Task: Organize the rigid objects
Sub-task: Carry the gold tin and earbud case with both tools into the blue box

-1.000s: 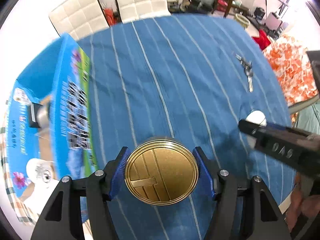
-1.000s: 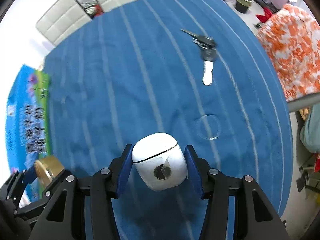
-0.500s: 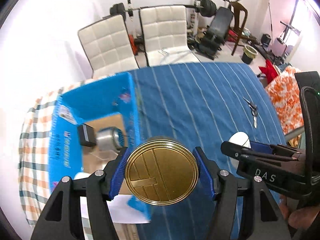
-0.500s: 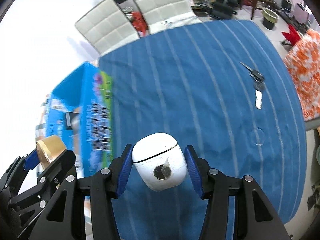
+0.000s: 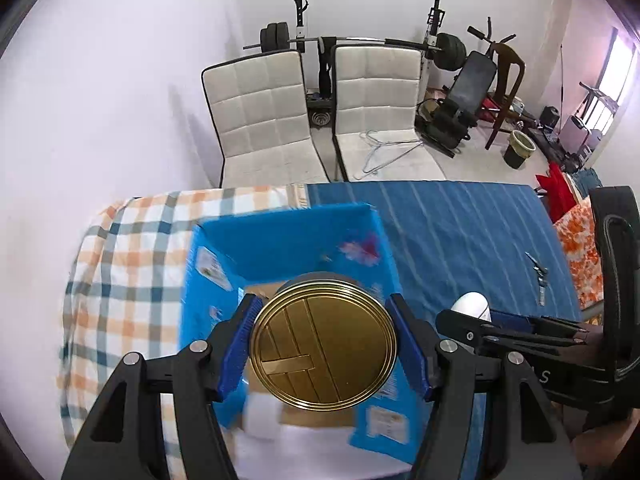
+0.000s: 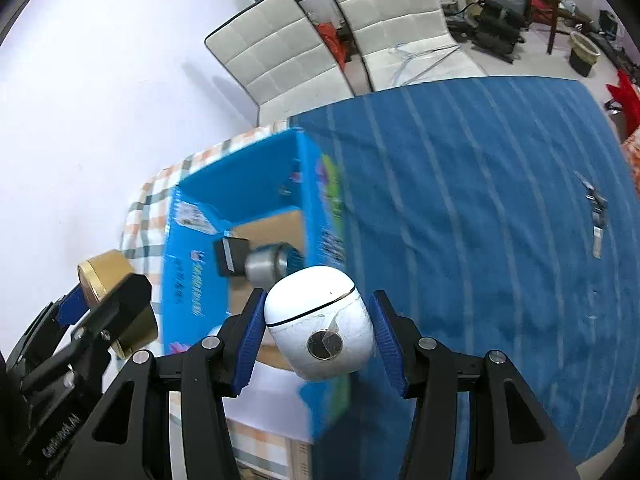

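My left gripper (image 5: 326, 346) is shut on a round gold tin (image 5: 323, 346) and holds it in the air above the open blue cardboard box (image 5: 280, 240). My right gripper (image 6: 318, 334) is shut on a white egg-shaped case (image 6: 318, 320) and holds it over the box's right wall (image 6: 320, 216). The tin also shows at the left of the right wrist view (image 6: 106, 276). The white case shows in the left wrist view (image 5: 472, 306). Inside the box lie a silver cylinder (image 6: 266, 266) and a small black block (image 6: 230, 256).
The box stands on a checked cloth (image 5: 120, 272) beside the blue striped tablecloth (image 6: 480, 200). A bunch of keys (image 6: 596, 220) lies on the blue cloth at the right. Two white chairs (image 5: 304, 120) stand behind the table.
Both grippers have moved left and up with their objects, from over the blue cloth to over the box. The keys are now farther to the right.
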Action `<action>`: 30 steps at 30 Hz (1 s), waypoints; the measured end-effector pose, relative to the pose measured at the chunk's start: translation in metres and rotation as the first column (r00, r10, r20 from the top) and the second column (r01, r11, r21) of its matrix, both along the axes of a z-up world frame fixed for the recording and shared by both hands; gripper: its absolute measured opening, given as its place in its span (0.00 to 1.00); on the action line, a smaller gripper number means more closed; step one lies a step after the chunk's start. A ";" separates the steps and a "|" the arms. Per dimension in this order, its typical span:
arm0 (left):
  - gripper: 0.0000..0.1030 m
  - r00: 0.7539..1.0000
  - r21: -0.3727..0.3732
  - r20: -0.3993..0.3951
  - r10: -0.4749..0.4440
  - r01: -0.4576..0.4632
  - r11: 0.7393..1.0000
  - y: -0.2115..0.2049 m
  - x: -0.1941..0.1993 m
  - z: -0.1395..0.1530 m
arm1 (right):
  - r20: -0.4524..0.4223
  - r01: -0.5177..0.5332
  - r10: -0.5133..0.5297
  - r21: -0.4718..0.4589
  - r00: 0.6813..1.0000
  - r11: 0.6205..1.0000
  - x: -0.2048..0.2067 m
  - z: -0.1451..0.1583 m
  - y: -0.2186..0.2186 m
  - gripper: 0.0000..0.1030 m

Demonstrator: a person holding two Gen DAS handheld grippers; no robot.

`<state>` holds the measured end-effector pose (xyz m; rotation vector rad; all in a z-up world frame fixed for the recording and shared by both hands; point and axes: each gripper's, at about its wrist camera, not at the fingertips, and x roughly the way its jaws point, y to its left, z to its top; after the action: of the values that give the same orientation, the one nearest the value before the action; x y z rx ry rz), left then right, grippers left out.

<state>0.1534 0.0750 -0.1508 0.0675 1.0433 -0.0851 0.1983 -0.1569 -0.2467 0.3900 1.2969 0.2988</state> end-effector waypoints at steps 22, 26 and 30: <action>0.60 0.903 -0.080 -0.415 -0.112 0.086 0.993 0.076 0.149 -0.158 | -0.136 -0.109 0.089 -0.142 0.987 0.984 0.119 -0.117 0.158 0.53; 0.60 0.888 -0.111 -0.446 -0.110 0.067 0.992 0.079 0.150 -0.171 | -0.141 -0.107 0.084 -0.158 0.986 0.982 0.121 -0.133 0.166 0.53; 0.60 0.880 -0.145 -0.463 -0.104 0.040 0.989 0.082 0.150 -0.174 | -0.149 -0.086 0.065 -0.139 0.987 0.986 0.126 -0.146 0.168 0.53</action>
<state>0.3036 0.1574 -0.3250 -0.0371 1.5210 -0.2475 0.3248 0.0115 -0.3930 0.2417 1.4678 0.2419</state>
